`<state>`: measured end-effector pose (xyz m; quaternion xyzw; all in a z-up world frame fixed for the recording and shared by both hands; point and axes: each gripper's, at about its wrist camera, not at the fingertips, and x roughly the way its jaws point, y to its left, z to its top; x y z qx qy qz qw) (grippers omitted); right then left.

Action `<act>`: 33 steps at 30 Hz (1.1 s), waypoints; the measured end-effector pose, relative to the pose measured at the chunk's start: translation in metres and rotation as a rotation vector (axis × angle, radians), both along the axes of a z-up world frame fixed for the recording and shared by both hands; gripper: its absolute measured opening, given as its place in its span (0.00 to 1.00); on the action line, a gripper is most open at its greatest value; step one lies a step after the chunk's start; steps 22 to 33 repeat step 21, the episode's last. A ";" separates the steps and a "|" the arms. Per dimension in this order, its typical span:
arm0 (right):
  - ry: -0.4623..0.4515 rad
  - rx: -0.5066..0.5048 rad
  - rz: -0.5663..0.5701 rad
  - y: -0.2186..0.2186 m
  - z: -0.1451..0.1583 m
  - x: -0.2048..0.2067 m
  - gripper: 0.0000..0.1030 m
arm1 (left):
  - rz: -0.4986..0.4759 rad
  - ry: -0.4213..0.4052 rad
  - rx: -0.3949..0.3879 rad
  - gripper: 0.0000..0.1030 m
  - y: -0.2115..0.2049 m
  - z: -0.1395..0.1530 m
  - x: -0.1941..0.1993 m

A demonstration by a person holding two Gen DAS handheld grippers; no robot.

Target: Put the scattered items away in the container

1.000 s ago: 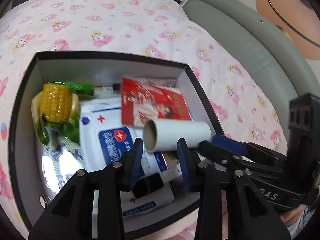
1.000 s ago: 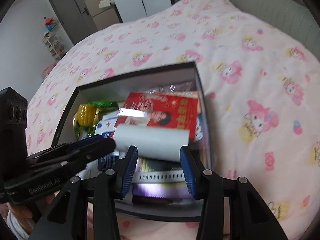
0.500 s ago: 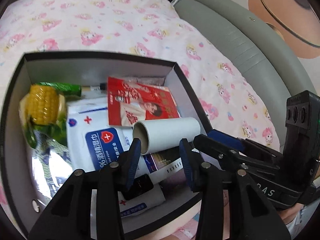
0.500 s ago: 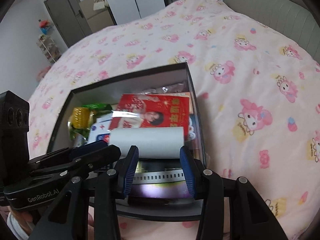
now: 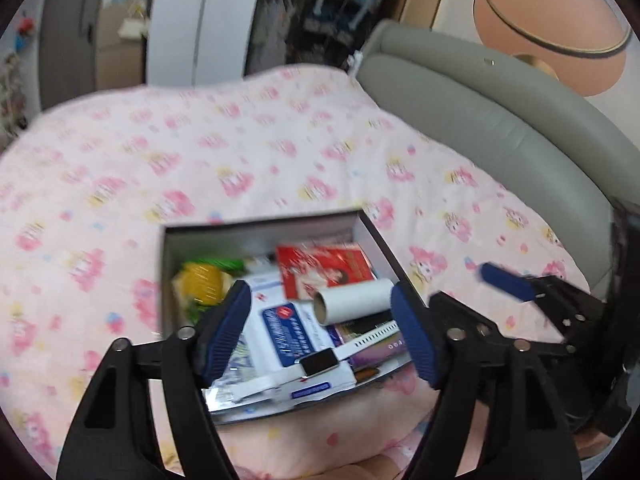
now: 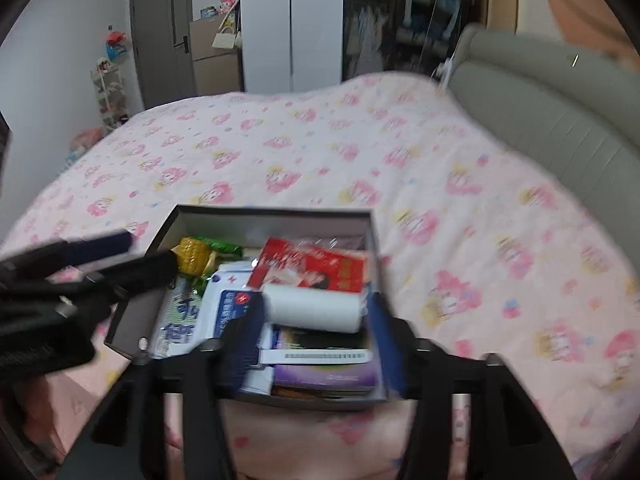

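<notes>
While both of our grippers hang above the near end of the box (image 5: 372, 226), their jaws are spreading apart and nothing sits between the pads. We see the left gripper (image 5: 320, 328) with its blue fingers (image 5: 226, 330) wide on either side of the box's contents, pressing on none of them. Our right gripper (image 6: 312, 344) shows blurred, its fingers likewise apart and clear of everything.

Inside the box, the white roll (image 6: 314, 308) lies on its side near the middle, free of both grippers, resting across the other things. Behind it, toward the far wall of the box, lies a red packet (image 6: 316, 266). To the far left corner of the box sits a yellow corn cob (image 6: 194, 256) with a green wrapper (image 6: 222, 246) beside it. A blue and white pack (image 5: 286, 332) lies left of the roll, and a white watch strap (image 6: 316, 357) crosses a purple booklet (image 6: 326, 374) at the near end. The box itself stands on a pink patterned bedspread (image 6: 360, 160).
</notes>
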<state>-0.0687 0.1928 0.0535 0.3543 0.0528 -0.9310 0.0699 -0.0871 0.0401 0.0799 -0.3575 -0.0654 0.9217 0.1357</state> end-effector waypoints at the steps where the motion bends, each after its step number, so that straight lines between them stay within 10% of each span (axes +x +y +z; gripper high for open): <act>1: 0.034 0.009 0.000 -0.003 0.009 0.010 0.67 | 0.020 0.019 -0.003 0.86 -0.004 0.009 0.009; 3: 0.073 0.002 0.002 -0.007 0.027 0.027 0.68 | 0.061 0.050 -0.007 0.99 -0.010 0.023 0.026; 14: 0.071 -0.047 -0.062 -0.001 0.039 0.103 0.77 | 0.124 0.112 -0.055 0.99 -0.012 0.029 0.114; 33: 0.030 -0.051 -0.077 0.003 0.021 0.123 0.77 | 0.115 0.056 -0.078 0.99 -0.004 0.005 0.127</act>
